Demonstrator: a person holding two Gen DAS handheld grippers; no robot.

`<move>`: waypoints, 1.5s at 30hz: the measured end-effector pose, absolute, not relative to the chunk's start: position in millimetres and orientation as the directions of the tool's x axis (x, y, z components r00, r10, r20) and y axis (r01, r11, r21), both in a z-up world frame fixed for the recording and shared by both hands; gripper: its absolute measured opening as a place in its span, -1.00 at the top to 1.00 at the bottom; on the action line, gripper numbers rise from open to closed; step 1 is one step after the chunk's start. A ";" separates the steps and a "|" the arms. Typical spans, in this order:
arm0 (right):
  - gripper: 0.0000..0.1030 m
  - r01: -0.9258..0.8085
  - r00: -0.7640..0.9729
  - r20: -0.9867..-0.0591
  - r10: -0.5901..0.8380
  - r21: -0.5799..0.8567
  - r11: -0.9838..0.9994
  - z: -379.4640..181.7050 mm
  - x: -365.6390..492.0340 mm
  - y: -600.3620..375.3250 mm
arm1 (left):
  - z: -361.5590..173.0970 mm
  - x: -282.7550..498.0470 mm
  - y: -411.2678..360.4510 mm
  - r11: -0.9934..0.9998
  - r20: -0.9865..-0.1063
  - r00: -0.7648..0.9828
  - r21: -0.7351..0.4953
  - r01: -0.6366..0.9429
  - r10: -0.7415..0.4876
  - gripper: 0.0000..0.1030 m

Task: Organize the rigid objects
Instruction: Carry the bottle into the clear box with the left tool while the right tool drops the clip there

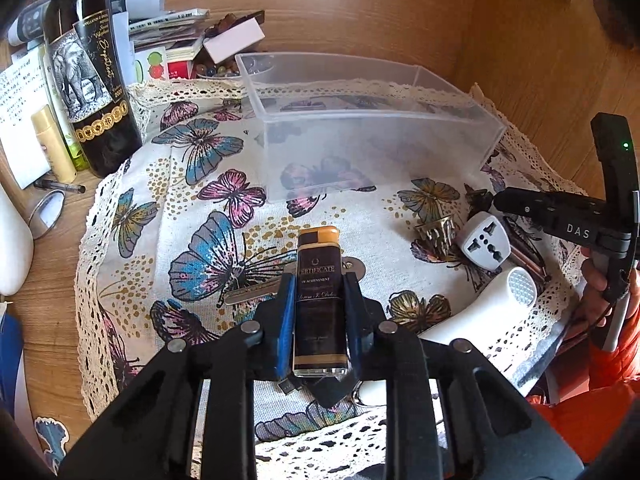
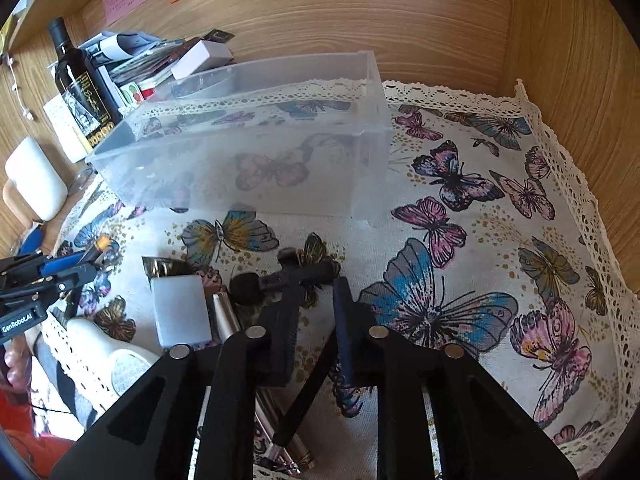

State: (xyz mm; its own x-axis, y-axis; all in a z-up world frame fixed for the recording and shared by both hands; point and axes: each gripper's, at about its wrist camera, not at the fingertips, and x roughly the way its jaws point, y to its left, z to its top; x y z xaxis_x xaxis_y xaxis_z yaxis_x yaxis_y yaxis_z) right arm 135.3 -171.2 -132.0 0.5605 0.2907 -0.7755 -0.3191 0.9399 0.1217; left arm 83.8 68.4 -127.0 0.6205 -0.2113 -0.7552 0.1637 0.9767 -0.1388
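A: Far left of the left tongs [image 1: 318, 282]?
B: Dark glass wine bottle with an elephant label [image 1: 90, 80], upright, off the edge of the white lace-trimmed butterfly cloth [image 1: 180, 208].

A: And the left tongs themselves?
B: Pressed together on the dark brown rectangular case with an amber cap [image 1: 319, 252], one blue pad on each long side. Amber cap pointing away, past the fingertips. Flat silver metal key [image 1: 248, 292] on the cloth just beside the left finger.

A: Ahead of them?
B: Clear plastic rectangular box [image 1: 360, 120], open on top, well apart from the case.

A: Further right?
B: White square travel plug adapter [image 1: 486, 246] lying near the right tongs [image 2: 318, 284].

A: Right tongs spread or pinching?
B: Only a narrow gap between the fingers. Black T-shaped plastic piece with a round foam tip [image 2: 276, 280] right at the left finger; cannot tell whether pinched or merely touched
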 end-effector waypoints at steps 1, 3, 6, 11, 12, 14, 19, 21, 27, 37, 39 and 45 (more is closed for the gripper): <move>0.35 -0.317 0.564 -0.773 0.292 0.124 0.940 -130.7 136.6 -169.9 | -123.6 82.1 68.3 0.977 -0.746 0.632 -0.137 0.165 -0.211 0.56; 0.02 -0.314 0.566 -0.769 0.297 0.132 0.940 -129.2 141.4 -166.0 | -117.9 79.9 68.5 0.977 -0.728 0.653 -0.130 0.166 -0.208 0.56; 0.01 -0.313 0.547 -0.785 0.291 0.131 0.941 -133.9 150.6 -157.4 | -112.4 77.2 70.1 0.978 -0.706 0.678 -0.125 0.164 -0.204 0.56; 0.08 -0.276 0.517 -0.801 0.301 0.177 0.945 -148.0 162.6 -154.2 | -109.2 76.8 72.0 0.976 -0.686 0.695 -0.136 0.167 -0.215 0.56; 0.33 -0.272 0.526 -0.800 0.288 0.163 0.949 -147.4 162.0 -153.2 | -109.3 77.1 71.3 0.977 -0.685 0.697 -0.135 0.168 -0.214 0.56; 0.38 -0.272 0.535 -0.797 0.282 0.153 0.950 -146.2 160.0 -153.3 | -109.6 77.7 69.2 0.975 -0.682 0.697 -0.134 0.177 -0.221 0.56; 0.45 -0.267 0.555 -0.786 0.274 0.144 0.953 -142.7 152.6 -162.1 | -105.0 79.2 65.8 0.972 -0.666 0.709 -0.133 0.194 -0.233 0.56; 0.45 -0.259 0.571 -0.774 0.273 0.145 0.955 -137.5 149.6 -167.3 | -100.9 80.0 65.3 0.970 -0.654 0.717 -0.139 0.198 -0.240 0.56; 0.45 -0.251 0.651 -0.714 0.257 0.117 0.961 -107.4 138.5 -179.2 | -84.9 86.2 67.0 0.969 -0.616 0.749 -0.149 0.195 -0.245 0.56; 0.45 -0.271 0.762 -0.585 0.278 0.101 0.957 -51.5 141.4 -179.4 | -54.5 105.6 73.2 0.977 -0.556 0.803 -0.135 0.167 -0.214 0.56; 0.45 -0.278 0.774 -0.565 0.284 0.099 0.955 -44.0 144.2 -177.1 | -50.0 110.5 73.8 0.978 -0.548 0.810 -0.131 0.163 -0.208 0.56; 0.45 -0.296 0.793 -0.533 0.297 0.089 0.951 -32.3 158.9 -171.5 | -41.6 128.2 72.8 0.982 -0.543 0.819 -0.114 0.148 -0.187 0.56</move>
